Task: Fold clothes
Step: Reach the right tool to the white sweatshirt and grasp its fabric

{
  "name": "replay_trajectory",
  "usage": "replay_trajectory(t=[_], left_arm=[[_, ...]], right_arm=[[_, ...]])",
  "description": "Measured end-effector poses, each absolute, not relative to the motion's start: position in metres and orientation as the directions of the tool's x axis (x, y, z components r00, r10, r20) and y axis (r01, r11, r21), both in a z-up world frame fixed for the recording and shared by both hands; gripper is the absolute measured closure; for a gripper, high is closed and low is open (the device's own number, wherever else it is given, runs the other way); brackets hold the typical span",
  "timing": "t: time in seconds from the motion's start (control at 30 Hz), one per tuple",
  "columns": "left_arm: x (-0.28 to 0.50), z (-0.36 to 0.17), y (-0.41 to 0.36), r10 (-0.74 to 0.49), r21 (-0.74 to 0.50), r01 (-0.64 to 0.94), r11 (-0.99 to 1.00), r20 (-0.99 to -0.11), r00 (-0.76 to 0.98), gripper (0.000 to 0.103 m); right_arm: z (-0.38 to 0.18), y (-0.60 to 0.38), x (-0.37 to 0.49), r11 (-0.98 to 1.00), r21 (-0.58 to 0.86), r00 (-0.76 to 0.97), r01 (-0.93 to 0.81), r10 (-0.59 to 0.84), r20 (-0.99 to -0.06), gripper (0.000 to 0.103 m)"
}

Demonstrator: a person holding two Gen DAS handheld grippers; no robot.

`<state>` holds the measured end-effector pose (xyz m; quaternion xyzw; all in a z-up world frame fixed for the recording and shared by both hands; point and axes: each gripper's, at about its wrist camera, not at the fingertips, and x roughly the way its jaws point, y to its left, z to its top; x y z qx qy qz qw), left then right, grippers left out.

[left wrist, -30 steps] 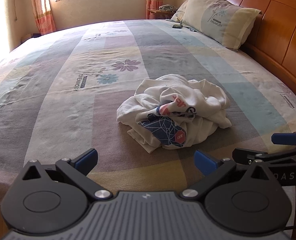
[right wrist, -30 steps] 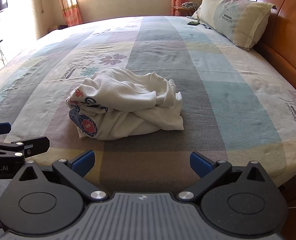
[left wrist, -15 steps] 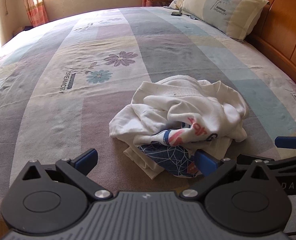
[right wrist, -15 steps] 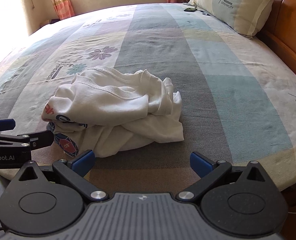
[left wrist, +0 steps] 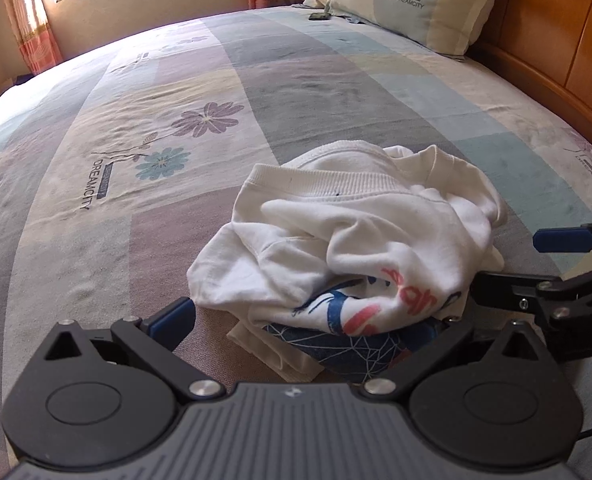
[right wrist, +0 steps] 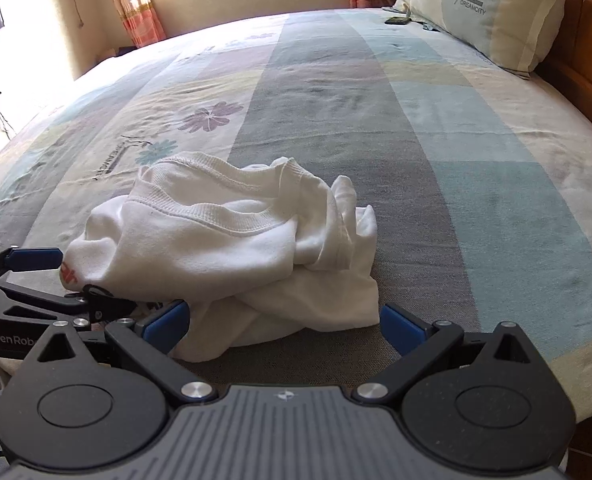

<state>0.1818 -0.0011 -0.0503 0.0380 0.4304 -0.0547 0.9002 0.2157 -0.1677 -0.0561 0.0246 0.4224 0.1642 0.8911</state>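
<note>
left gripper (left wrist: 307,326) spread wide, near edge of crumpled shirt (left wrist: 351,248) between its fingers. right gripper (right wrist: 286,322) spread wide too, shirt's near hem between its 2 fingers. beyond, bed (right wrist: 475,128), pillow (left wrist: 419,0) far right.

I see a patchwork floral bedspread (left wrist: 335,92), a pale printed pillow (left wrist: 419,0) against the wooden headboard (left wrist: 555,40), and orange curtains (right wrist: 132,4).

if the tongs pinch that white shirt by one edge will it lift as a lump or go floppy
Likely floppy: the white shirt lies in soft, crumpled folds, so it should unfurl and hang. It probably drags rather than slides on the bedspread, whose surface looks textured.
</note>
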Motion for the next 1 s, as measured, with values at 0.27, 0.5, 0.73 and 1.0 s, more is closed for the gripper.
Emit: replay_trajectory(t=[0.27,0.5,0.73,1.0], left_arm=[[0.185,-0.063,0.015,-0.172,-0.078,0.178,0.981,-0.779,0.603,0.0],[0.185,-0.052,0.008,-0.139,-0.015,0.204,0.979,-0.784,0.606,0.001],[0.167,-0.025,0.009,-0.178,0.008,0.274,0.962,-0.742,0.646,0.001],[0.154,-0.014,0.014,-0.229,-0.025,0.302,0.953,-0.715,0.661,0.001]], right_arm=[[-0.056,-0.174,0.215,0.902,0.14,0.61,-0.408,0.384,-0.693,0.0],[-0.054,-0.184,0.218,0.889,0.144,0.603,-0.434,0.405,-0.687,0.002],[-0.05,-0.189,0.219,0.863,0.081,0.58,-0.498,0.402,-0.708,0.047],[-0.028,-0.2,0.245,0.862,0.078,0.619,-0.502,0.42,-0.663,0.067]])
